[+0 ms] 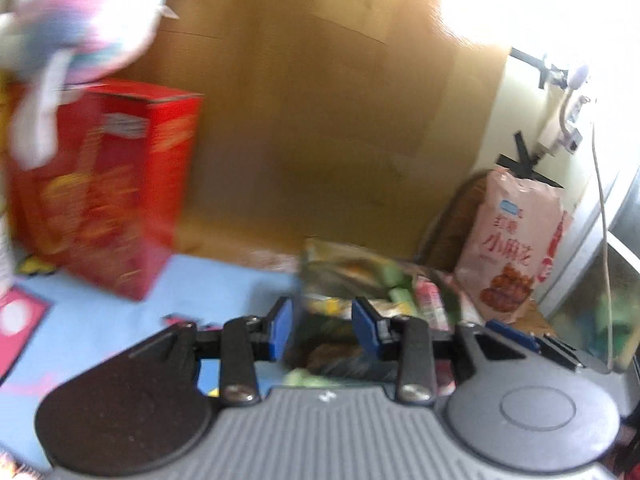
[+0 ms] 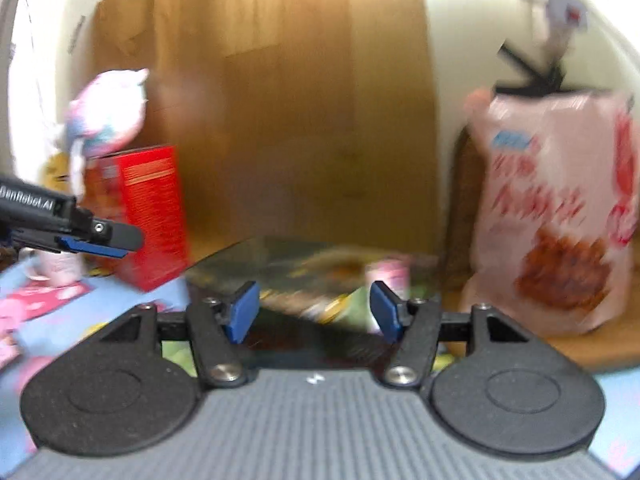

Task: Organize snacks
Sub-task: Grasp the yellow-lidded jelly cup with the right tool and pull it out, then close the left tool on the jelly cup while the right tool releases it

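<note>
While both claws gape — left claw (image 1: 324, 330), right claw (image 2: 316, 310) — snack pile (image 1: 360, 284) waits.

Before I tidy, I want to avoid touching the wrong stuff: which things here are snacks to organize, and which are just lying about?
Snacks to organize:
pink snack bag
red snack box
container of small snack packets

Lying about:
pink plush toy
cardboard sheet
white cable

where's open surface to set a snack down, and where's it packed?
Bare blue mat lies between the red box and the pile of snack packets. A strip of wooden board shows in front of the pink snack bag. Crowded: the pile ahead of both open grippers, and the left corner around the plush toy.
</note>
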A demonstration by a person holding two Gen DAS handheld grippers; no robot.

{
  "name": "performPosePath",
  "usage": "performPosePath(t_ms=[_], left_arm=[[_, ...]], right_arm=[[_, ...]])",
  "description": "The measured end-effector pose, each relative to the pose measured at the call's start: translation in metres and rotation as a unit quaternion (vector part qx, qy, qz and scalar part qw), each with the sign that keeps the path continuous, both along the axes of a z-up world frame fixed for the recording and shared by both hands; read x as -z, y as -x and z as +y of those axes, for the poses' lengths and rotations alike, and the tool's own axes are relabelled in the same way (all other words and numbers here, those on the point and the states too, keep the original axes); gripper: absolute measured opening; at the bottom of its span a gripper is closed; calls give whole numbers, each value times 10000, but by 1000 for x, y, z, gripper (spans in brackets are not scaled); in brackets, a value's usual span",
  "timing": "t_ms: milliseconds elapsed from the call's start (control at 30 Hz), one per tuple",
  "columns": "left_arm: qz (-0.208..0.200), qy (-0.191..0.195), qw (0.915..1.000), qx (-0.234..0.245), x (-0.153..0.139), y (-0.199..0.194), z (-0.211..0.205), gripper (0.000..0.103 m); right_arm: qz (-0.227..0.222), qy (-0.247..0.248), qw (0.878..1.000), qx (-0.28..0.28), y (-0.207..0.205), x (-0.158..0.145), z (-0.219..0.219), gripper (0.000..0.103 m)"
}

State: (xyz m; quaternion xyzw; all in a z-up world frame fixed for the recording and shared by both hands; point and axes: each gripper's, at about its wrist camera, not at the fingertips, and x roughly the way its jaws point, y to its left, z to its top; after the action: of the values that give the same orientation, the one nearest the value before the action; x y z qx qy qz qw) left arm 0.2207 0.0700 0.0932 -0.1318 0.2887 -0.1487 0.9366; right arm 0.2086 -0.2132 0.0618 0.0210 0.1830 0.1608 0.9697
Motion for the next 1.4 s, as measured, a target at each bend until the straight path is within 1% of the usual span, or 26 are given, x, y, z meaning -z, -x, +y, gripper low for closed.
performPosePath(t_ms=[33,133,233,300,400,467,500,633,667,733,833,867,933,1000,1067,1200,1300,1400], left_arm=[[9,30,10000,-80,1,7,8,33],[206,248,9989,-349,14,29,35,33],[373,324,9973,-550,27,37,51,33],[502,381,9960,-638,34,36,59,33],[635,506,9945,-657,39,27,62,33],[703,585,9938,-639,42,19,63,34],[727,608,9934,-643,45,19,64,35],[904,840,9904,-627,54,7,63,35],[950,915,9894,-607,56,4,64,35],[983,945,9891,-557,58,1,61,35],[1039,807,9903,-454,61,-7,51,30],[1078,788,9901,-440,63,-9,49,24],[1049,674,9910,-479,64,-6,48,22],[1043,728,9911,-398,63,3,50,22],[983,735,9920,-282,58,19,50,22],[731,341,9967,-90,45,65,35,22],[650,43,9978,119,42,99,17,24],[767,-111,9962,394,51,125,-7,25]], right_arm=[[151,-76,9998,-124,2,3,3,64],[511,-268,9977,-350,5,12,15,64],[770,-385,9952,-472,2,21,27,64],[879,-435,9938,-534,0,24,35,64],[891,-414,9925,-723,3,25,52,64],[831,-310,9919,-910,7,23,67,64],[765,-188,9916,-1029,8,22,79,64],[499,504,9859,-1514,6,24,126,64],[488,628,9843,-1575,4,27,134,64],[500,805,9808,-1702,-4,33,149,65],[524,954,9775,-1808,-15,39,164,63],[616,961,9757,-1868,-18,42,167,50],[810,916,9745,-1880,-23,46,170,41],[851,813,9750,-1885,-19,44,166,41],[803,770,9752,-1911,-5,41,161,41],[636,708,9754,-1990,33,35,152,41],[829,358,9754,-2011,62,33,136,41],[1102,9,9757,-1896,89,41,110,41]])
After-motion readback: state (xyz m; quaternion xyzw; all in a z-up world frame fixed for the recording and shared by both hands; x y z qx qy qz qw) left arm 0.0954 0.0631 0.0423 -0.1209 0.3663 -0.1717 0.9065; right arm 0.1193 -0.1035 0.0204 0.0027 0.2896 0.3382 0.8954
